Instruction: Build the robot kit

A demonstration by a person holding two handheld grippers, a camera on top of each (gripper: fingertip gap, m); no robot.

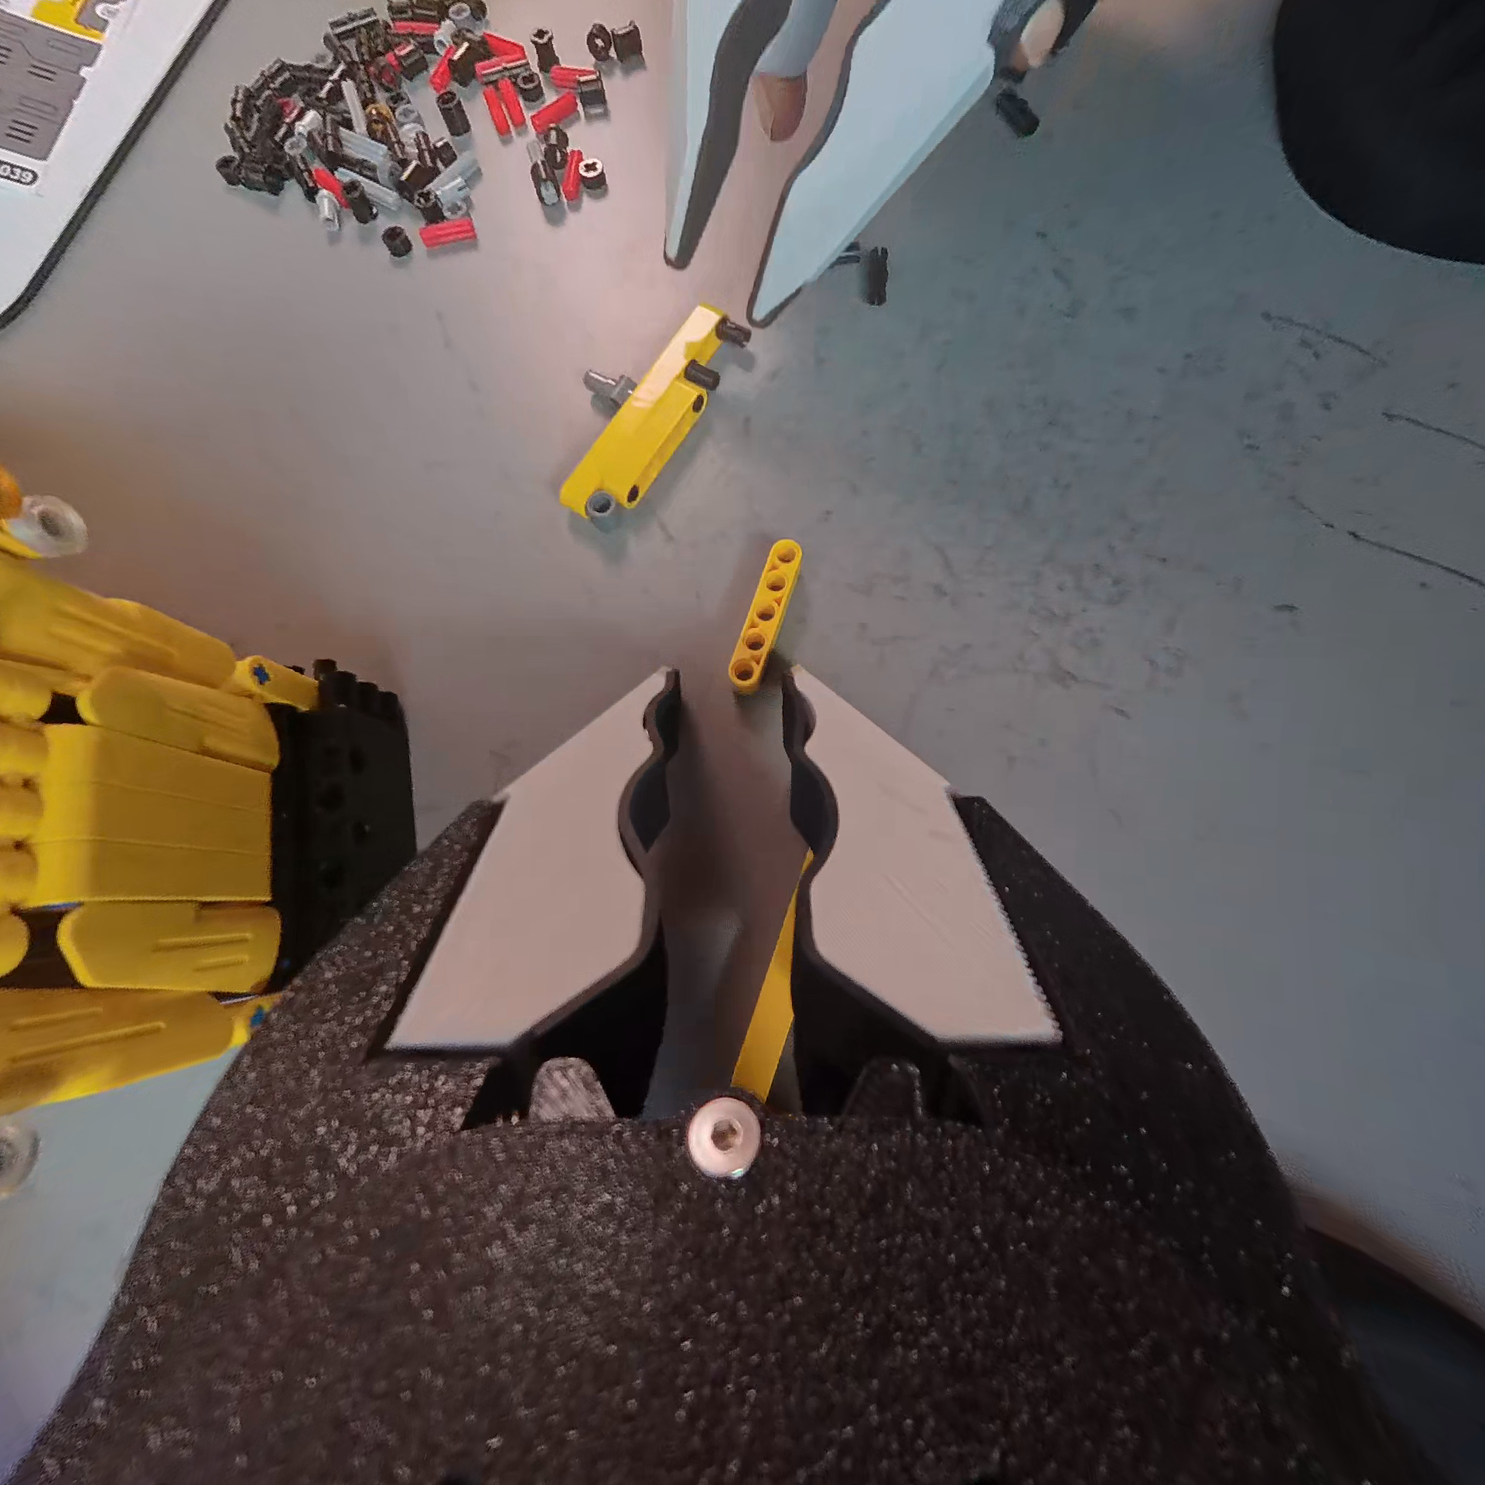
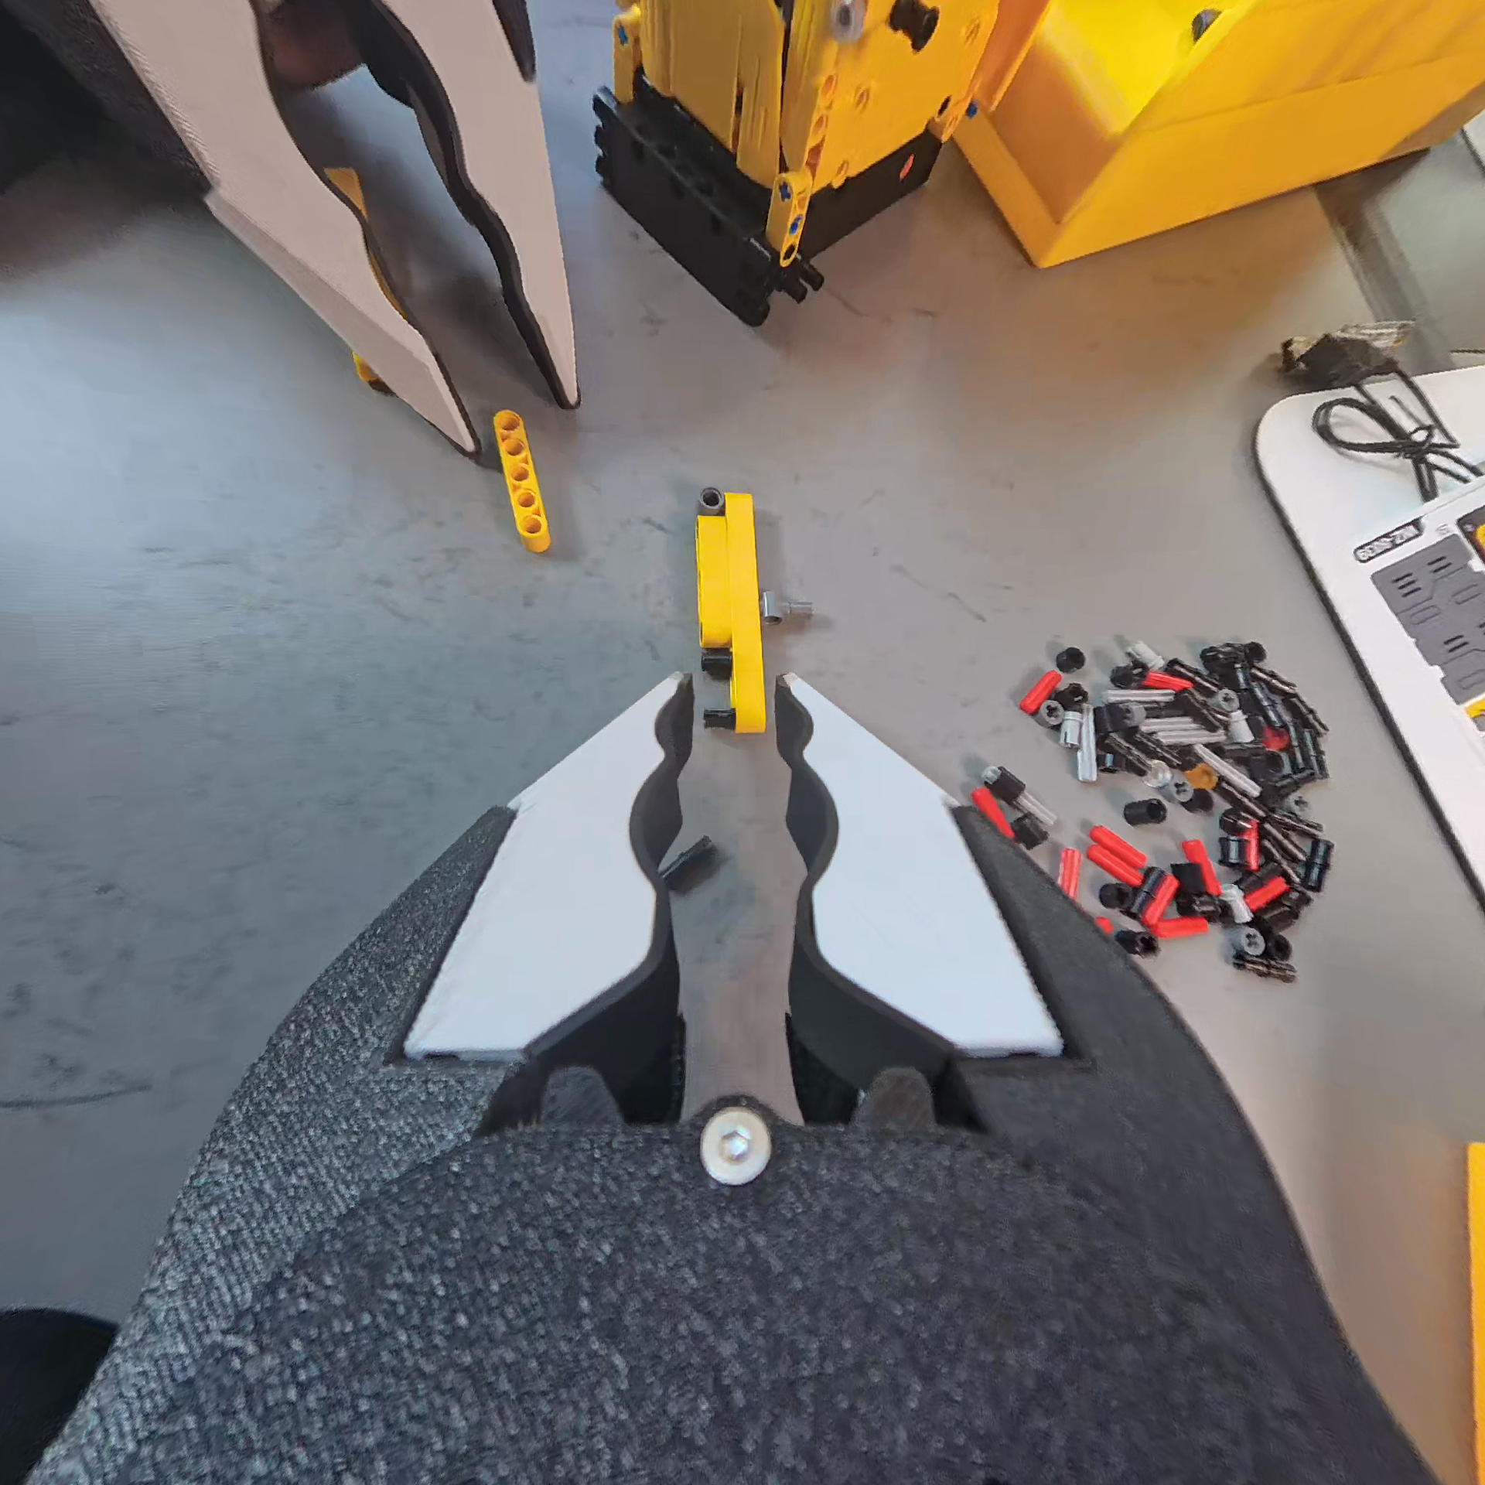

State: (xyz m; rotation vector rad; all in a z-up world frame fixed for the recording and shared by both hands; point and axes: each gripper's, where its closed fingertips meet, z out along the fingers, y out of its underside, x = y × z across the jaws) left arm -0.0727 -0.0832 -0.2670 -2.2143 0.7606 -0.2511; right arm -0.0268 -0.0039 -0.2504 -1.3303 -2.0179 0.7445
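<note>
Scuffed grey tabletop (image 2: pixel 241 643). Right gripper (image 2: pixel 730 683) part open, empty, tips straddling yellow beam assembly (image 2: pixel 735 595). Left gripper (image 1: pixel 727 675) part open, empty; five-hole yellow beam (image 1: pixel 763 615) at its right fingertip. Farther off: pin pile (image 2: pixel 1189 795), yellow model (image 2: pixel 771 120).

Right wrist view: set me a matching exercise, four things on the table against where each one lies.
Things:
1. five-hole beam
2. pinned assembly
3. loose black pin
4. parts pile

Places:
A. on the table in the gap between the fingers of the right tongs, back from the tips
B. to the right of the right tongs
C. at the tips of the right tongs, near end between them
D. left of the pinned assembly, apart from it

Pairs: 1-D, 2-C, 3-A, 4-B
</note>
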